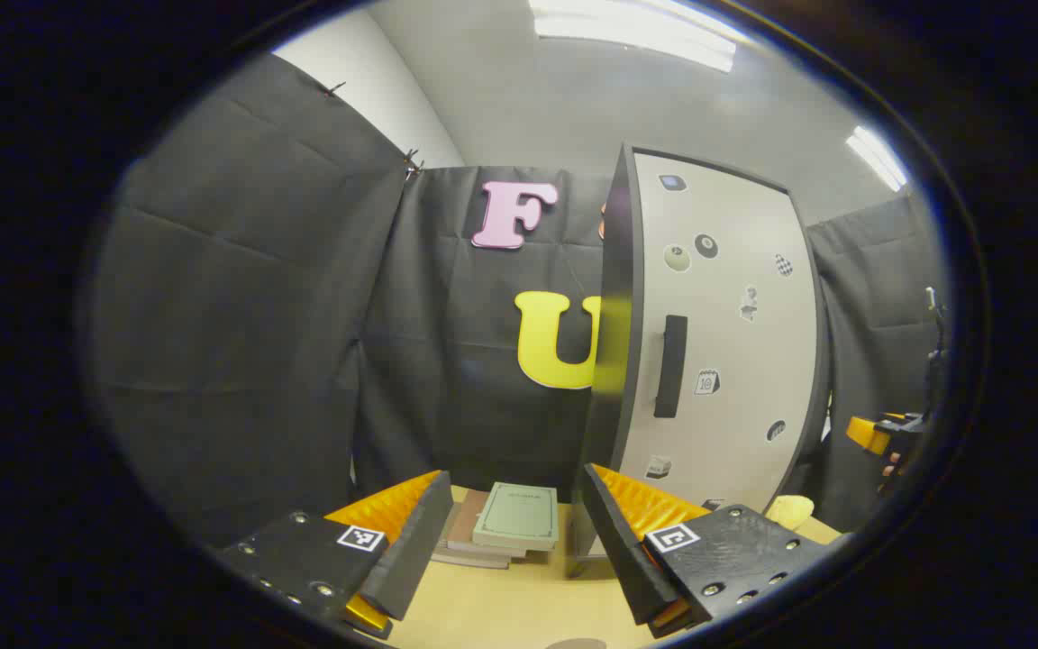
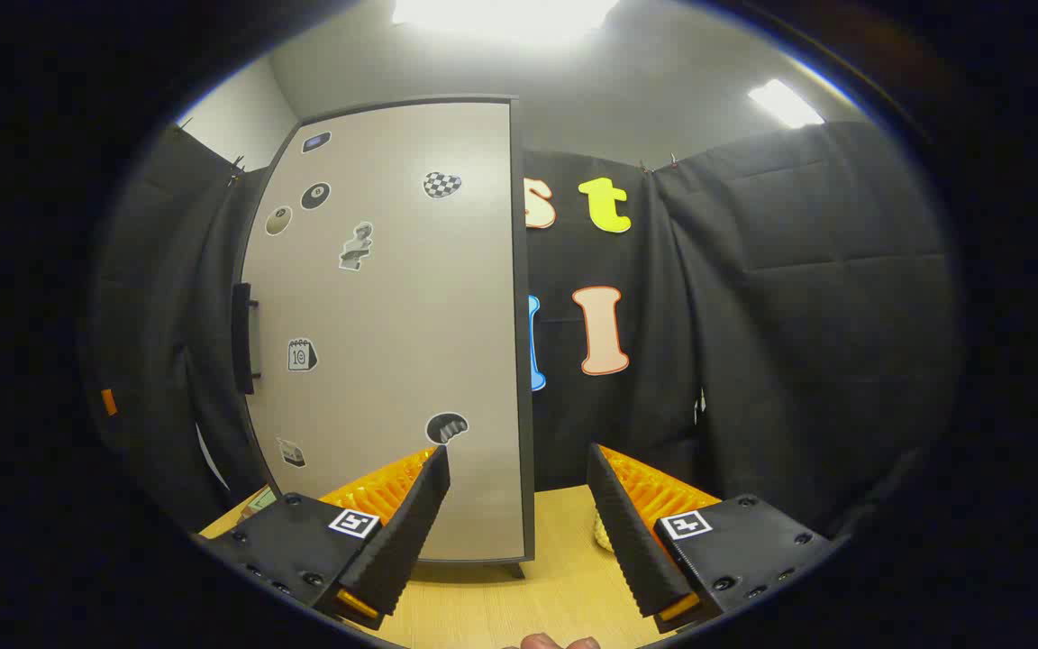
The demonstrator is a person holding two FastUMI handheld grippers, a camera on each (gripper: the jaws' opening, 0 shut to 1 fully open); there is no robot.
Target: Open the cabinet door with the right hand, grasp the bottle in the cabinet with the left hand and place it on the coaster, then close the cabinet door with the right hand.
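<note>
A tall grey cabinet stands on the wooden table with its door (image 1: 726,342) (image 2: 393,342) closed, so the inside is hidden. The door carries several stickers and a dark vertical handle (image 1: 670,365) (image 2: 242,338) near its left edge. My left gripper (image 1: 514,541) is open and empty, low over the table, in front of the cabinet's left corner. My right gripper (image 2: 519,518) is open and empty too, facing the door's right edge from a short way off. A pale yellow round thing (image 1: 791,510) (image 2: 600,534), perhaps the coaster, lies on the table by the cabinet's right side.
A short stack of books (image 1: 515,516) lies on the table (image 1: 519,604) left of the cabinet, straight ahead of my left gripper. Black cloth walls close in behind and at both sides. A hand (image 1: 890,464) holding the other gripper appears at the far right of the left gripper view.
</note>
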